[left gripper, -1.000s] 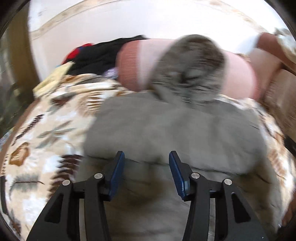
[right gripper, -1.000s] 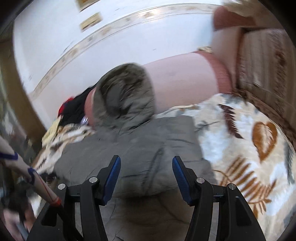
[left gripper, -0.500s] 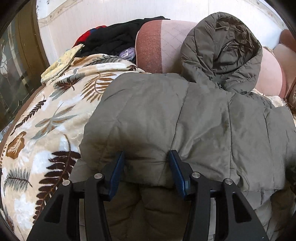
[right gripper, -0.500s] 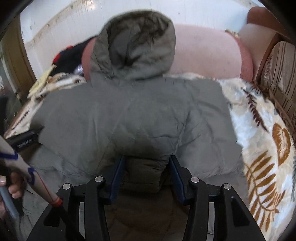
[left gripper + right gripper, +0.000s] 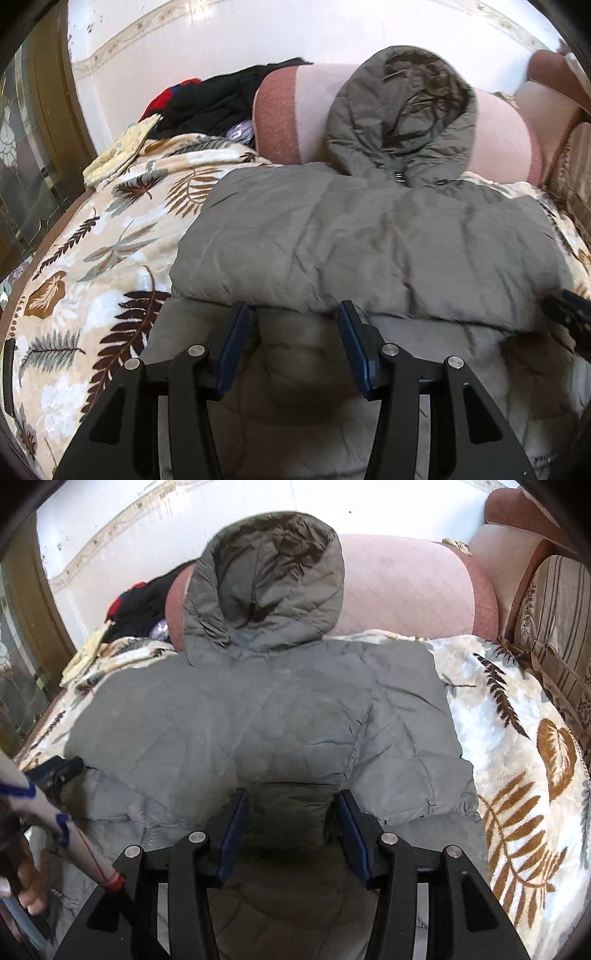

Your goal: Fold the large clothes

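A grey hooded jacket point(image 5: 369, 236) lies half-folded below the pink bolster point(image 5: 402, 587), hood still out. The left gripper point(image 5: 291, 332) and right gripper point(image 5: 290, 819) each clamp its folded edge.

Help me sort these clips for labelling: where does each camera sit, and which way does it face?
Left wrist: on the left gripper, looking down along its fingers at the jacket and its hood; right gripper's tip at right edge.
Right wrist: on the right gripper, facing the same jacket; a hand at left.
Shared: jacket, hood, bolster, leaf-print blanket.
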